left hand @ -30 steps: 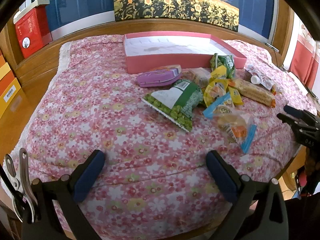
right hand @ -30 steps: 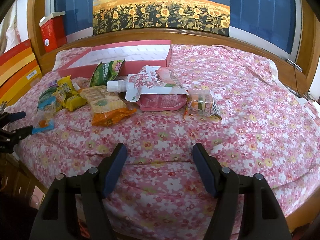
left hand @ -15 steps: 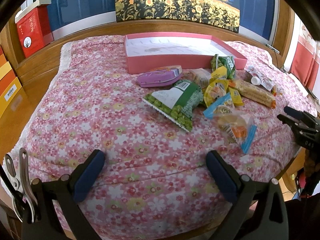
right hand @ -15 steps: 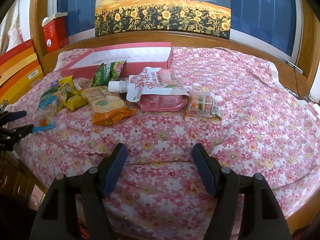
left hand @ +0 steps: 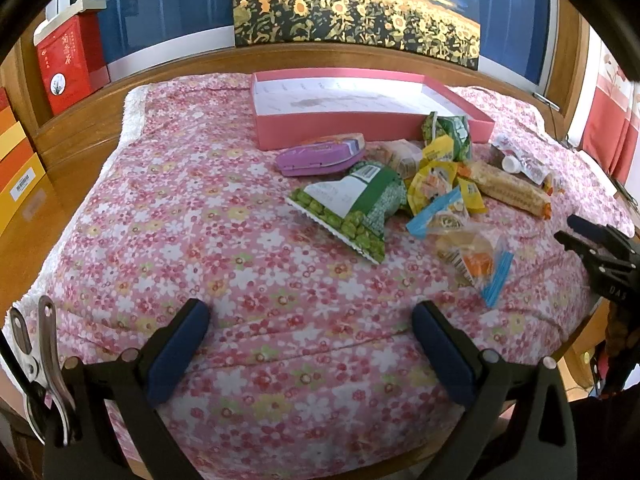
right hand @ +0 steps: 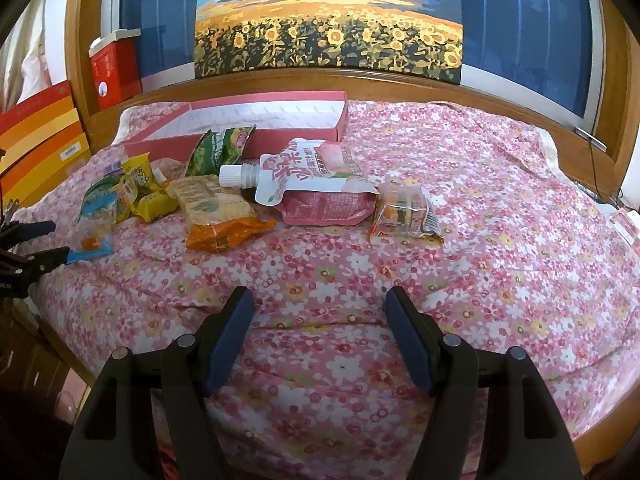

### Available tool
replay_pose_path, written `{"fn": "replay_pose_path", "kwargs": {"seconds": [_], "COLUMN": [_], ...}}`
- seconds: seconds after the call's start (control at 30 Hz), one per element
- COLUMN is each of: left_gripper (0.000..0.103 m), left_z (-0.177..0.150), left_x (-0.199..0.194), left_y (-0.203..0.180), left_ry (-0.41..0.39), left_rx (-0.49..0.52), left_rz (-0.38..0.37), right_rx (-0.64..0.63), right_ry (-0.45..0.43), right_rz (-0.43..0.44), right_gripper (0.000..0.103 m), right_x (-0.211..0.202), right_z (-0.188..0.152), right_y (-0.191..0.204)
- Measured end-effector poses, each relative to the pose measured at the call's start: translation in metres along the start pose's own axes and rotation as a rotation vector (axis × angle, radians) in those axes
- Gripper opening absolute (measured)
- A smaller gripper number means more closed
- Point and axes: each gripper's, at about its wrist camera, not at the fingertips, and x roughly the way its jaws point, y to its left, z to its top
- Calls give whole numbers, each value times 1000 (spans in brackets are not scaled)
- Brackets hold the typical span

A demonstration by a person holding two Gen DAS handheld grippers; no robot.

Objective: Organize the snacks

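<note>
At the far left of the room, a red box [left hand: 68, 64] stands on the wooden ledge, with orange and yellow boxes [right hand: 38, 136] stacked below it. A sunflower painting [right hand: 328, 32] hangs against blue panels behind the wooden headboard [left hand: 360, 56]. The surface is a bed covered by a pink floral quilt [left hand: 180, 220], rumpled near its front edge. A shallow pink tray [left hand: 360, 128] with a white floor lies toward the headboard. The snacks are scattered just in front of it: from the left, a purple flat pack [left hand: 320, 156], a green pea bag [left hand: 356, 208] lying tilted on its side, small yellow packets [left hand: 436, 180], a blue-edged clear packet [left hand: 476, 256], a long cracker pack with an orange end [right hand: 218, 212], a pink spouted pouch [right hand: 316, 184] with a white cap, and a small clear packet [right hand: 404, 212] at the right end. A second green bag [right hand: 218, 148] leans against the tray wall. The left gripper [left hand: 310, 320] hovers over the near quilt with its blue-padded fingers wide apart, holding nothing; the right gripper [right hand: 318, 308] is likewise spread and empty, short of the pouch.
</note>
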Motion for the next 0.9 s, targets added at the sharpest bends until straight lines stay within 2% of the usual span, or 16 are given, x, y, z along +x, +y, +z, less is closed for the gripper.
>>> {"fn": "replay_pose_path", "kwargs": {"seconds": [0.43,0.57,0.6,0.67,0.8,0.9], "left_gripper": [103,101,101,100,93,91], "left_z": [3,10,12,18,39,50], "left_x": [0,-7,-16,-26,-33,-16], "left_y": [0,11,18,23,15,4], "left_ry": [36,89,65,39,28,55], "left_rx": [0,-71,-143,-193,-191,-217], "left_rz": [-5,-71,-132,-178,-214,-289], "right_rx": [-6,0,1,6,12,4], "right_ry": [22,7,1,-10,-14,-21], "right_rz": [1,0,-1,-2,-6,-3], "right_gripper": [70,70,70,70,70,70], "right_x": [1,1,1,0,0,-1], "right_z": [3,2,1,-1,-2,-2], "right_y": [0,0,0,0,1,1]}}
